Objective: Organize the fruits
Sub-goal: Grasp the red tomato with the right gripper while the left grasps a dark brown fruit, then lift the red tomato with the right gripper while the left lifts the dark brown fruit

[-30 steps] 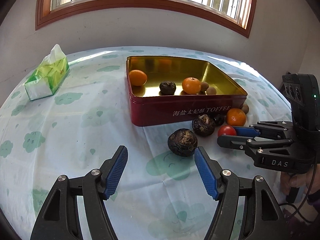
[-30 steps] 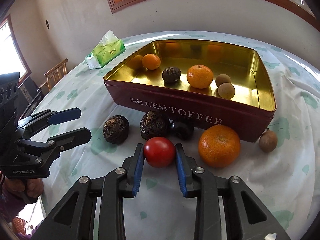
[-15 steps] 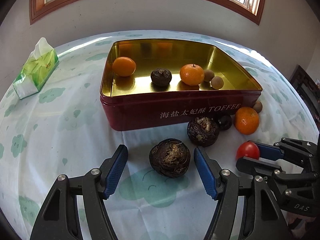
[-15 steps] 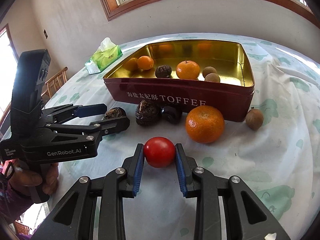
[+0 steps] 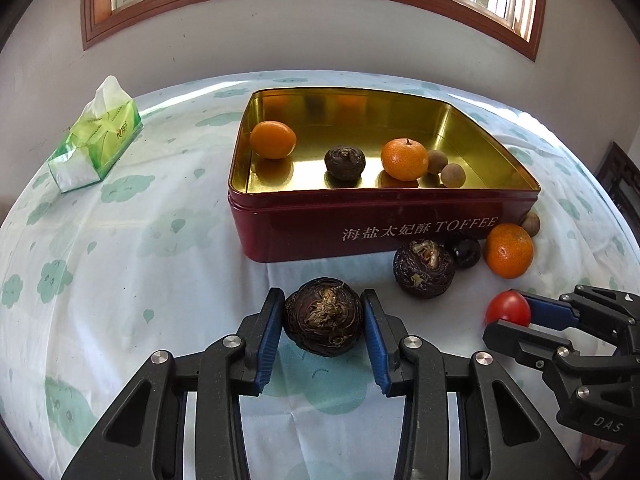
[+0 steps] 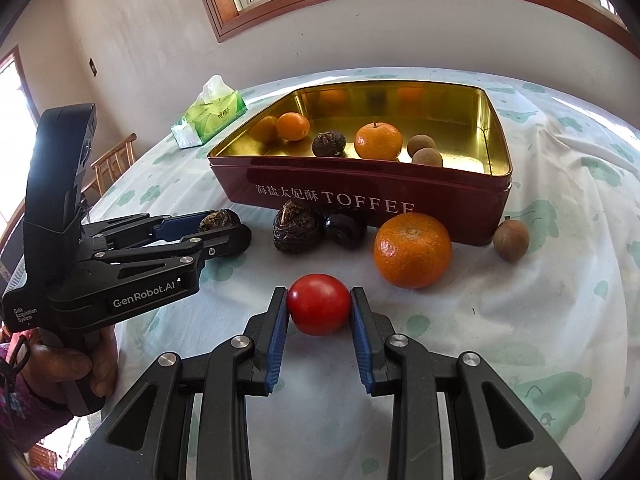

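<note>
My left gripper (image 5: 323, 326) has just been closing its jaws, and they now pinch the dark wrinkled fruit (image 5: 323, 322) resting on the cloth-covered surface (image 5: 120, 260), just in front of the red toffee tin (image 5: 360, 232). My right gripper (image 6: 319, 312) has its jaws clamped on the red tomato (image 6: 319, 309), near the loose orange (image 6: 413, 249) that lies outside the tin's front wall

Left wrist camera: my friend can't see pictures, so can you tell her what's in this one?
The left gripper is shut on a dark, wrinkly fruit lying on a cloud-print tablecloth. Behind it stands a red toffee tin holding oranges and small brown fruits. At right, the right gripper holds a red tomato.
</note>
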Motion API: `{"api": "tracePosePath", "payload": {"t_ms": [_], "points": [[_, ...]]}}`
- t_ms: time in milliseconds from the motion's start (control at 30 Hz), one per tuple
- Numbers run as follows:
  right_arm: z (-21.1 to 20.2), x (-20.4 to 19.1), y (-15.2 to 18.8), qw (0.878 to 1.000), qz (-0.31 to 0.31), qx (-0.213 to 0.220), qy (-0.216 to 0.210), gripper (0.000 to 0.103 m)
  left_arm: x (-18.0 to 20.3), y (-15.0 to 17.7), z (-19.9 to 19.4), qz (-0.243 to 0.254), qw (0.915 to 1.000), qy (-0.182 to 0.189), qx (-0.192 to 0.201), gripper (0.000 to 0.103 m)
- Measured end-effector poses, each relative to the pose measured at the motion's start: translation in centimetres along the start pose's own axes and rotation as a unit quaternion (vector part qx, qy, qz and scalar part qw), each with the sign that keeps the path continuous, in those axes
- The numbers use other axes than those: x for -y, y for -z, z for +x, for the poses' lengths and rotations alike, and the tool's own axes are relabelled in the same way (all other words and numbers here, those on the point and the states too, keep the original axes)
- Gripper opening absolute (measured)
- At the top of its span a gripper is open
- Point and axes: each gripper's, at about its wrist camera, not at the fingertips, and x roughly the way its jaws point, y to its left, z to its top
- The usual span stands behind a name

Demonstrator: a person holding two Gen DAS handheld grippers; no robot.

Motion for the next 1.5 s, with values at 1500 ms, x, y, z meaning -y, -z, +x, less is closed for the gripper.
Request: {"api": "tracePosePath", "payload": {"t_ms": [1500], "points": [[0.11,-0.35,0.03,1.0,-0.013,0.004,0.014,0.028,-0.47,0.15,-0.67,-0.009,0.9996,-0.022,0.015,0.04]]}}
